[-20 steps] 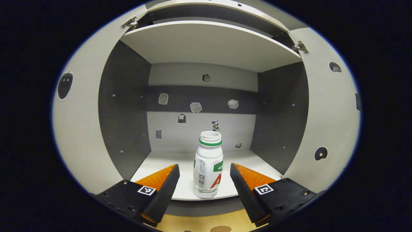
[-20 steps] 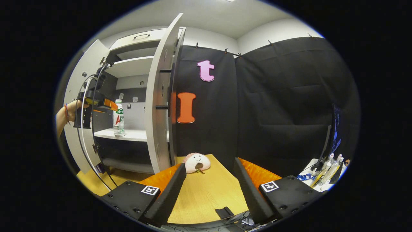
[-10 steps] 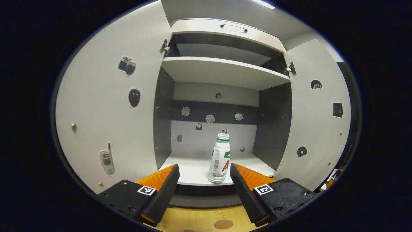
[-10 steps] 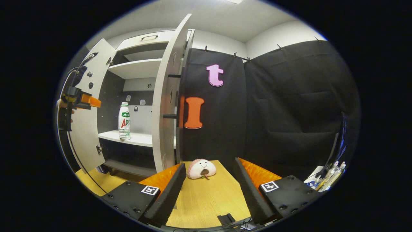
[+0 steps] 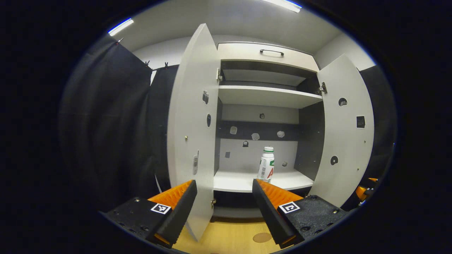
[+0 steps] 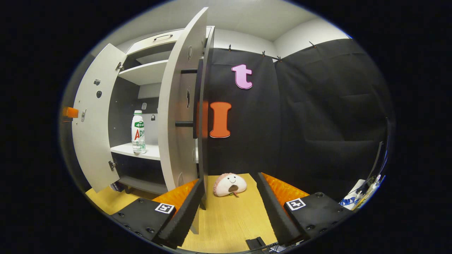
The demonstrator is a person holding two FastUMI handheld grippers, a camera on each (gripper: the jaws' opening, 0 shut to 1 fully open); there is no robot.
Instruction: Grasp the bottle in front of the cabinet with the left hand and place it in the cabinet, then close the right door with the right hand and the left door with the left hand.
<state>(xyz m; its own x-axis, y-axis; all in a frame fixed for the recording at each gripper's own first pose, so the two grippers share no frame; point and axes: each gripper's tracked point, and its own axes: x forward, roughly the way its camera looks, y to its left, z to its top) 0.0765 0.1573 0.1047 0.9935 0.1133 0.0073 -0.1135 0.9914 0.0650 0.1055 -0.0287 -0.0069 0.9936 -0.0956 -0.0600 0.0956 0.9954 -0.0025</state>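
Bottle [image 5: 266, 168] stands upright on the lower shelf [image 5: 247, 183] of the cabinet [image 5: 268, 56], toward the shelf's right half and set back from its front edge. Placement looks done to me; both doors are open.

Left gripper [image 5: 223, 201]: fingers apart, nothing between them. It sits out in front of the cabinet, pointed at the opening.

Right gripper [image 6: 229, 201]: fingers apart, empty, over the wooden tabletop [image 6: 229, 218].

What the coming move turns on, as I judge it: the right door [image 6: 180, 106]. In the right gripper view it stands edge-on just past my left finger [image 6: 187, 208], long axis vertical, outer face with its handle bars [image 6: 183, 124] turned toward this gripper. So the right hand is the nearer tool by far, and the push must go leftward from here, against that outer face, swinging the panel in toward the shelf.

Left door [image 5: 194, 134] hangs open, close beside the left gripper; it waits its turn.

A plush toy [image 6: 230, 184] lies on the tabletop beside the right door's foot. Cannot tell whether it clears the swing.
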